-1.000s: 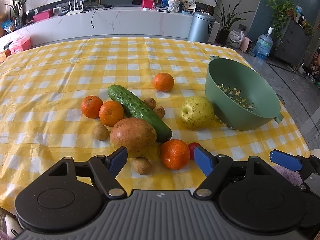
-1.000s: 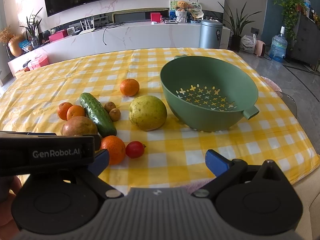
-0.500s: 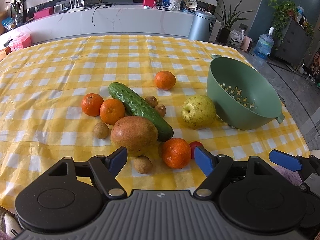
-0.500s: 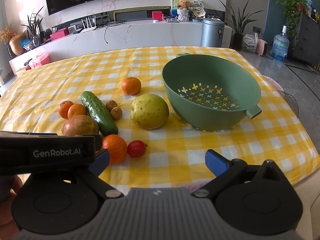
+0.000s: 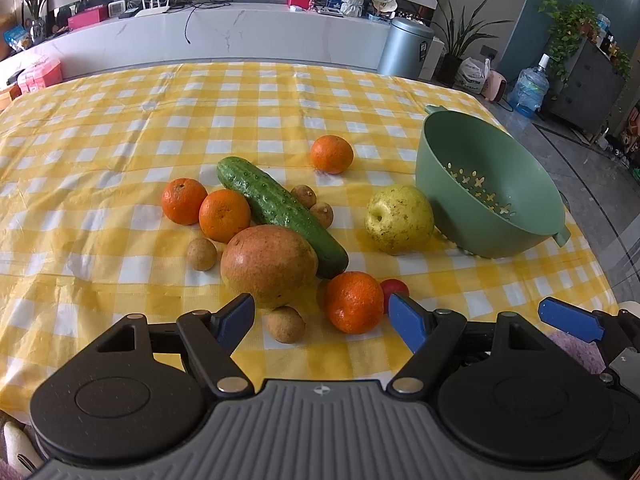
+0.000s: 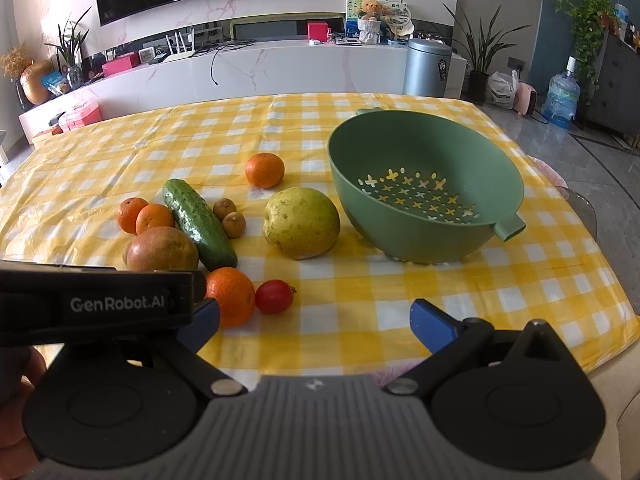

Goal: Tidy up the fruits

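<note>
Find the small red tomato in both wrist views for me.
Left wrist: tomato low, right of centre, half hidden behind an orange.
Right wrist: tomato left of centre, in full view beside that orange.
Shared landmark: green colander.

We see our right gripper point(image 6: 314, 322) wide open above the checked cloth point(image 6: 400, 292) | empty green colander point(image 6: 426, 190) touching the pear point(image 6: 302, 222) | cucumber point(image 6: 199, 224) beside oranges point(image 6: 146, 216) | tomato point(image 6: 274, 297) nearest us.
</note>
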Action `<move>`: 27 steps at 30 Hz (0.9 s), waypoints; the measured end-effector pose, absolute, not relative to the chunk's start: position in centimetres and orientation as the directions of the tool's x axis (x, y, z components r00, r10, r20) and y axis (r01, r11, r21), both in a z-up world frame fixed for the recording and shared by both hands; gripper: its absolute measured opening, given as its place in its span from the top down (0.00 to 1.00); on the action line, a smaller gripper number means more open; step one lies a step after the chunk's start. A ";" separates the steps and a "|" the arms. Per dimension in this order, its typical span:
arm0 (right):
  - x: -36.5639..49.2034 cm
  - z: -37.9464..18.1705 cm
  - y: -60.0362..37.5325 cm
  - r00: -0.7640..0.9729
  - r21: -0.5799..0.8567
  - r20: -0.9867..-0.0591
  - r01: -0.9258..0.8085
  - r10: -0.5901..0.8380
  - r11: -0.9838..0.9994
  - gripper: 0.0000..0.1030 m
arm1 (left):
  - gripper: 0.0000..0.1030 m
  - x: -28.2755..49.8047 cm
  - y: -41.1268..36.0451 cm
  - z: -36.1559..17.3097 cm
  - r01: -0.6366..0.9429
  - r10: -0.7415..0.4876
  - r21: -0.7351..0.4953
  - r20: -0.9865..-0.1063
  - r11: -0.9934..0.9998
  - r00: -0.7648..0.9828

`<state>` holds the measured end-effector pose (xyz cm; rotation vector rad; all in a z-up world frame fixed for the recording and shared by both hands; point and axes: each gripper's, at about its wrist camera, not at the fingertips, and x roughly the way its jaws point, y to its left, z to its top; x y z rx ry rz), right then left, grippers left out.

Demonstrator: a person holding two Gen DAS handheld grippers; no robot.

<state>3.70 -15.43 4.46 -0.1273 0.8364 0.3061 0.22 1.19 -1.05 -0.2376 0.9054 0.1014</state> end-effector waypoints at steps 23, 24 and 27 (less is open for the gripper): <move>3.7 4.3 -15.2 0.624 0.007 -0.750 -0.324 0.219 0.946 0.05 | 0.09 0.2 1.8 -1.6 -0.201 -0.032 -0.190 -0.798 0.961 0.602; 3.7 4.3 -15.2 0.624 0.009 -0.749 -0.325 0.221 0.946 0.05 | 0.09 0.2 1.8 -1.6 -0.201 -0.033 -0.192 -0.798 0.961 0.602; 3.7 4.3 -15.2 0.628 0.007 -0.746 -0.326 0.222 0.945 0.05 | 0.09 0.2 1.8 -1.6 -0.204 -0.031 -0.191 -0.799 0.960 0.601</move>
